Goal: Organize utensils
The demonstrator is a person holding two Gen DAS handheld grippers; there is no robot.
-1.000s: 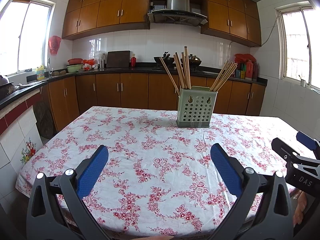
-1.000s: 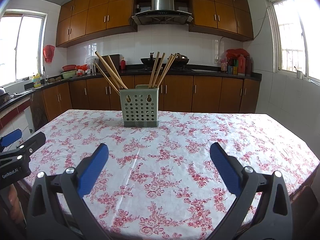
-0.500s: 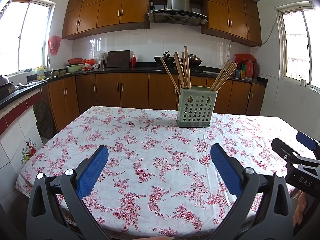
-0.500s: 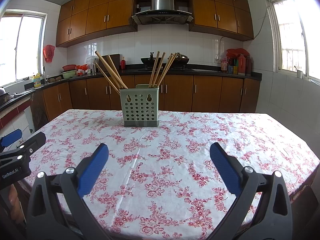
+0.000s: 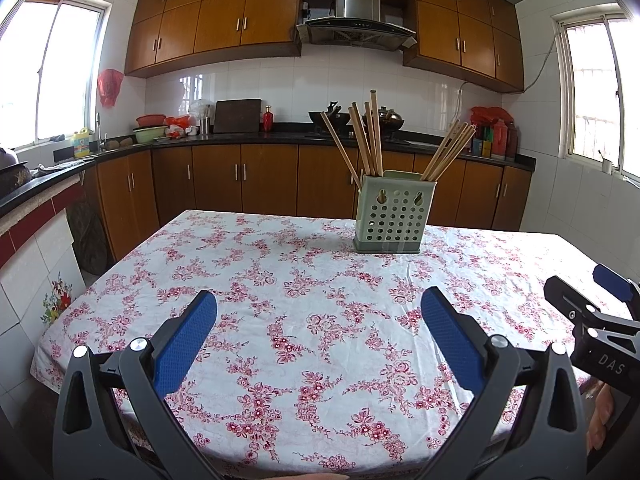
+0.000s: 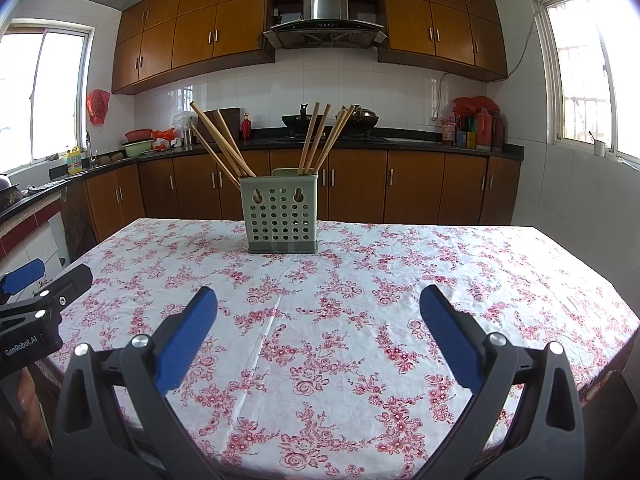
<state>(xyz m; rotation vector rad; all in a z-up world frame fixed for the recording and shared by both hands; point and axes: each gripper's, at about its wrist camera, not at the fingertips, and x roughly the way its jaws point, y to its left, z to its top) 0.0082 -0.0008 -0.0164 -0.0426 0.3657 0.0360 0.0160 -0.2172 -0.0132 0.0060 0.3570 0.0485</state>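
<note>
Blue pads on my left hand-held gripper (image 5: 318, 320), jaws spread wide apart, nothing between them. It hovers over the near edge of the table (image 5: 280, 280), well short of the utensil holder (image 5: 390, 216). My right hand-held gripper (image 6: 318, 318) is the same: blue pads wide apart, empty, low over the near edge, holder well ahead and slightly left of centre in that view. Each gripper shows at the edge of the other's view, so they sit side by side, apart, not touching. A bit of a hand shows under each, too cropped to say more.

The table wears a white cloth with red flower print, wrinkled, otherwise bare around the holder. The holder is pale green plastic, perforated front with two keyhole slots, standing upright toward the far side of the table. Wooden chopsticks (image 6: 224, 142) stand in it in two bunches: one bunch at the holder's left end leaning left, the other (image 6: 324, 136) toward its right, leaning right. Can't tell if there is a divider inside.

Behind the holder: brown base cabinets (image 6: 360, 184) with a dark top, a wok (image 6: 360, 120) and range hood (image 6: 324, 28) directly beyond it, windows off to both sides.
</note>
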